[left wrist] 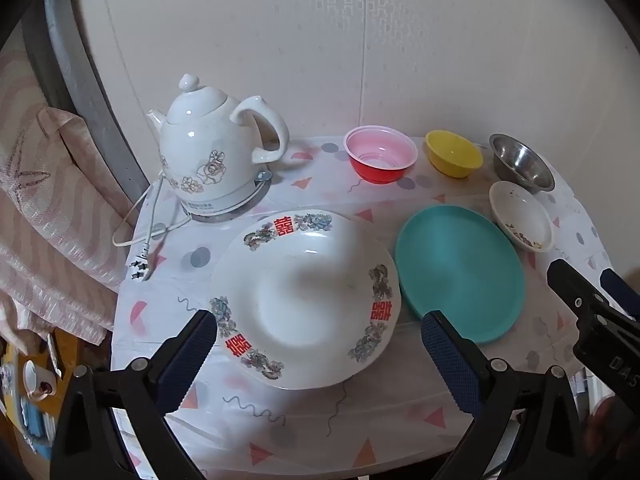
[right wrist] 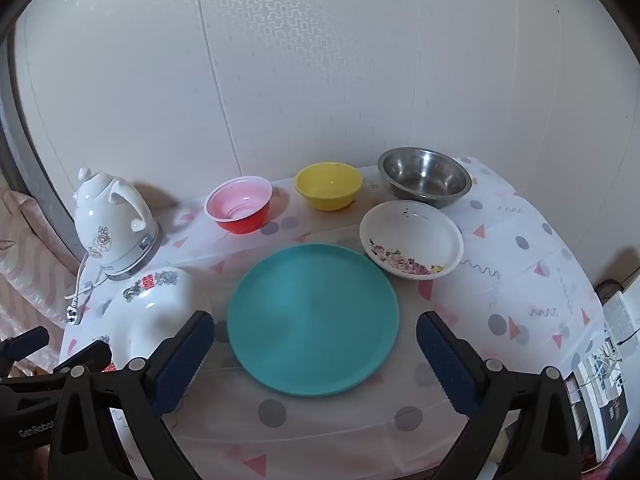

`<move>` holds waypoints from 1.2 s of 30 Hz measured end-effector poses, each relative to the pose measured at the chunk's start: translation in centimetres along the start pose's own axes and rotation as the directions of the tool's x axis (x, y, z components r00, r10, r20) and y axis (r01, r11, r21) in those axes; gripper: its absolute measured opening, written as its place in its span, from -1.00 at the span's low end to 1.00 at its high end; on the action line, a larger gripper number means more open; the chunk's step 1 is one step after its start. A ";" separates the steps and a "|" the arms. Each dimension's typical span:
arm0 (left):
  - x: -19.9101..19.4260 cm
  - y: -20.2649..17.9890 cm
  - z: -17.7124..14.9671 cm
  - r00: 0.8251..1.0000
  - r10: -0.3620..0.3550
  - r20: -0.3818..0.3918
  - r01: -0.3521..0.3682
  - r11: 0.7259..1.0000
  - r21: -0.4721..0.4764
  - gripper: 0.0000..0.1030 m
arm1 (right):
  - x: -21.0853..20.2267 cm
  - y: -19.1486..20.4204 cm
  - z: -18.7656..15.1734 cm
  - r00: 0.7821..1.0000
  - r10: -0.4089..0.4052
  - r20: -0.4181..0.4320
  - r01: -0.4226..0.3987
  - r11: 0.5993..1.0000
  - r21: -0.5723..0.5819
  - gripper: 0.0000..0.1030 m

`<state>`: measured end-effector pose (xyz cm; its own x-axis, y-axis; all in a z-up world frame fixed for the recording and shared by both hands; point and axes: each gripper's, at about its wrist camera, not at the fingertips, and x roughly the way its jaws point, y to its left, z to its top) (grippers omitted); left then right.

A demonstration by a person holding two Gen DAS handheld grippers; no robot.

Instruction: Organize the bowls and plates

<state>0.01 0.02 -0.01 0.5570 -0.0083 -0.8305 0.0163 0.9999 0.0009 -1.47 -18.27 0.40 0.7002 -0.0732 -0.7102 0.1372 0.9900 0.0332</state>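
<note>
A large white plate with red characters (left wrist: 304,300) (right wrist: 160,312) lies on the table's left half, and my left gripper (left wrist: 320,336) hovers open above its near edge. Beside it lies a teal plate (left wrist: 460,272) (right wrist: 312,320), with my right gripper (right wrist: 314,334) open over it and nothing between its pads. Along the wall stand a red bowl (left wrist: 380,158) (right wrist: 240,208), a yellow bowl (left wrist: 454,154) (right wrist: 328,186) and a steel bowl (left wrist: 520,162) (right wrist: 424,178). A small floral white bowl (left wrist: 520,216) (right wrist: 412,240) sits in front of the steel one.
A white ceramic kettle (left wrist: 216,148) (right wrist: 112,224) on its base stands at the back left, its cord and plug trailing to the table's left edge. The table (left wrist: 280,408) wears a patterned cloth and backs onto a wall. A pink fabric (left wrist: 36,200) lies left; boxes (right wrist: 604,380) stand right.
</note>
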 end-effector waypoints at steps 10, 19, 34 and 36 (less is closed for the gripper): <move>-0.1 -1.2 -0.6 1.000 0.017 0.016 -0.017 1.000 0.022 1.00 | -0.3 -0.7 -0.2 1.000 0.003 0.017 -0.003 1.000 0.014 0.99; -0.3 -1.6 -0.5 1.000 0.017 0.013 -0.017 0.999 0.039 1.00 | -0.1 -0.8 -0.4 1.000 0.010 -0.001 -0.010 0.999 0.030 0.99; -0.1 -2.2 -0.3 1.000 0.012 0.001 -0.012 0.999 0.049 1.00 | -0.4 -1.2 -0.5 1.000 0.004 0.008 -0.004 0.999 0.034 0.99; 0.0 -2.2 -0.3 1.000 0.011 0.000 -0.011 0.999 0.051 1.00 | -0.5 -1.3 -0.4 1.000 0.003 0.008 -0.003 0.999 0.034 0.99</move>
<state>-0.30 -2.18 -0.14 0.5570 0.0026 -0.8305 0.0524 0.9979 0.0382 -2.27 -19.44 0.36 0.7059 -0.0714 -0.7047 0.1591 0.9855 0.0596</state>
